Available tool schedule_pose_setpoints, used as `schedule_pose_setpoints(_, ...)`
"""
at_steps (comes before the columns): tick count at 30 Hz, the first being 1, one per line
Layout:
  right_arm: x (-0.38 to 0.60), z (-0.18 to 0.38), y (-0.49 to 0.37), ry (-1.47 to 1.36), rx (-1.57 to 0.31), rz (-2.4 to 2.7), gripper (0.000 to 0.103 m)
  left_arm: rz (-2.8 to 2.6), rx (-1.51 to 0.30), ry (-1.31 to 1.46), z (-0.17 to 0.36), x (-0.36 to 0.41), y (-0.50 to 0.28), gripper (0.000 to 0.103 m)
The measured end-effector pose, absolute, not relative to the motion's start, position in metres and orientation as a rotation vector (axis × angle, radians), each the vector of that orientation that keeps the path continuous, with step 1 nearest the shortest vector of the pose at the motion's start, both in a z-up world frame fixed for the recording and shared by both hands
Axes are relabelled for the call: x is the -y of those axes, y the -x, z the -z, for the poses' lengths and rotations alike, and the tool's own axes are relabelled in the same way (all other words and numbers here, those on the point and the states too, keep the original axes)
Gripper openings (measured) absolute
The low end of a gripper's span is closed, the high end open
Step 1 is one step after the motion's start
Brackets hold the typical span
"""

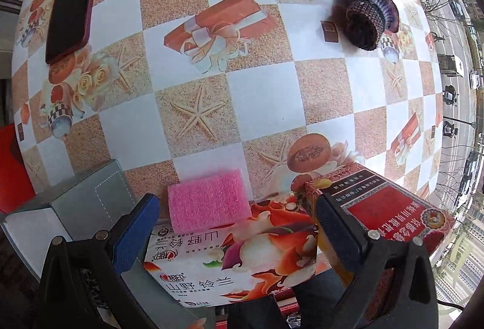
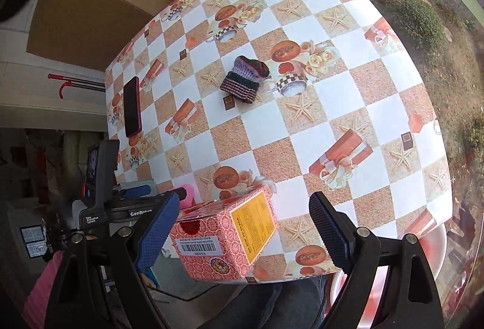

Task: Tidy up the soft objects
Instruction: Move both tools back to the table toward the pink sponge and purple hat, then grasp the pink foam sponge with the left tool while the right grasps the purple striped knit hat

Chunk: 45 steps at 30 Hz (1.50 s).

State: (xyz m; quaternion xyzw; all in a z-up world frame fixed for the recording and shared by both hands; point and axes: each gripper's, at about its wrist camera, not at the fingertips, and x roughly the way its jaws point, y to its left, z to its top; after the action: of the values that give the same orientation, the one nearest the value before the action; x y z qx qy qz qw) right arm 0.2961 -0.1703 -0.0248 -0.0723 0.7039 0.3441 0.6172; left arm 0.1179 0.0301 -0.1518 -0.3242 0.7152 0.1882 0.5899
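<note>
Left gripper (image 1: pixel 233 226): jaws spread wide, holding nothing, poised over the near edge of the table. Directly between its fingers lies a flat tissue pack (image 1: pixel 233 262) printed with flowers and Chinese lettering; a pink sponge (image 1: pixel 208 200) rests on the pack's far end. Beside the right finger sits a red patterned box (image 1: pixel 393 208); beside the left finger lies a grey wallet-like case (image 1: pixel 87 199). Right gripper (image 2: pixel 242 226): jaws likewise spread, empty, with the same red patterned box just ahead of its left finger at the table edge. Farther out, on the checked tablecloth (image 2: pixel 332 123), a crocheted knit piece (image 2: pixel 245 78) in purple and brown stripes lies crumpled near the table's middle, well apart from both grippers and from the sponge. A dark phone (image 2: pixel 132 106) in a red case lies flat at the table's far left side.
</note>
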Motion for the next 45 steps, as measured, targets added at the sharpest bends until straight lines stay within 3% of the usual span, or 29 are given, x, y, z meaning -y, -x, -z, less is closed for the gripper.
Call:
schedule_pose_setpoints(19, 0.127, 0.079, -0.325, 0.29, -1.714, -0.875, 0.088, -0.495, -1.962, 0.73, 0.226, -0.016, -0.119, 0.103)
schedule_pose_setpoints(25, 0.088, 0.104, -0.337, 0.437, -1.638, -0.884, 0.088, -0.507, -1.955, 0.765, 0.231, -0.025, -0.113, 0.1)
schedule_pose_setpoints(33, 0.018, 0.136, -0.338, 0.685, -1.396, -0.948, 0.088, -0.524, -1.953, 0.837, 0.24, -0.03, -0.105, 0.098)
schedule_pose_setpoints(37, -0.002, 0.164, -0.336, 0.763, -1.377, -0.942, 0.088, -0.52, -1.951, 0.859, 0.246, -0.031, -0.101, 0.097)
schedule_pose_setpoints(40, -0.007, 0.181, -0.333, 0.799, -1.398, -0.933, 0.088, -0.526, -1.938, 0.887, 0.247, -0.032, -0.095, 0.09)
schedule_pose_setpoints(42, -0.007, 0.185, -0.331, 0.831, -1.385, -0.913, 0.068, -0.53, -1.923, 0.884, 0.242, -0.032, -0.091, 0.078)
schedule_pose_setpoints(45, -0.003, 0.182, -0.332, 0.802, -1.387, -0.916, 0.061, -0.542, -1.878, 0.867, 0.232, -0.036, -0.09, 0.075)
